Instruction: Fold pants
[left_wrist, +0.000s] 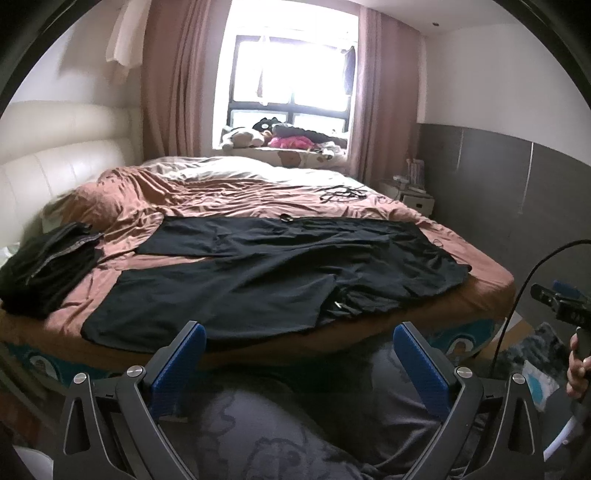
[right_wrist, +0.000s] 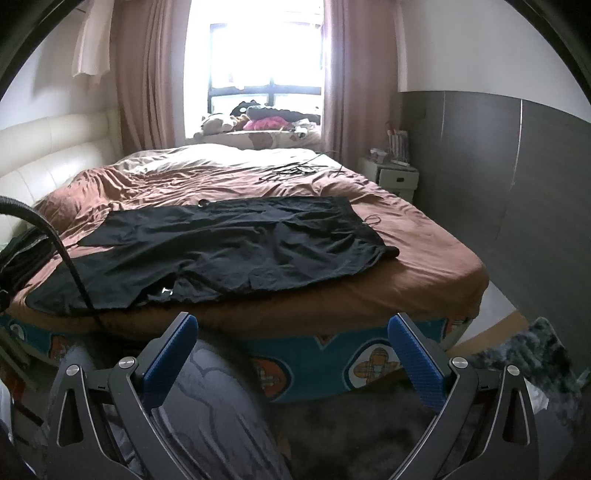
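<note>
The pile of dark clothes (left_wrist: 48, 269) runs past the left edge in the right wrist view, partly behind a black cable (right_wrist: 70, 266). The window (left_wrist: 291, 70) is washed out by glare. Items on the nightstand (right_wrist: 393, 173) are too small to identify. The right hand (left_wrist: 578, 365) is cut by the frame edge.

We see black pants (left_wrist: 280, 273) spread flat across the near side of a bed (left_wrist: 258, 199) with a brown cover, legs toward the left, waist toward the right. A pile of dark clothes (left_wrist: 44, 269) sits on the bed's left edge, apart from the pants. Our left gripper (left_wrist: 299, 341) hangs below the bed edge, its blue pads (left_wrist: 173, 369) wide apart and empty, over patterned grey trousers. At the far right a hand (left_wrist: 578, 363) holds the other gripper's handle. Toys (left_wrist: 258, 136) lie on the windowsill beyond.
</note>
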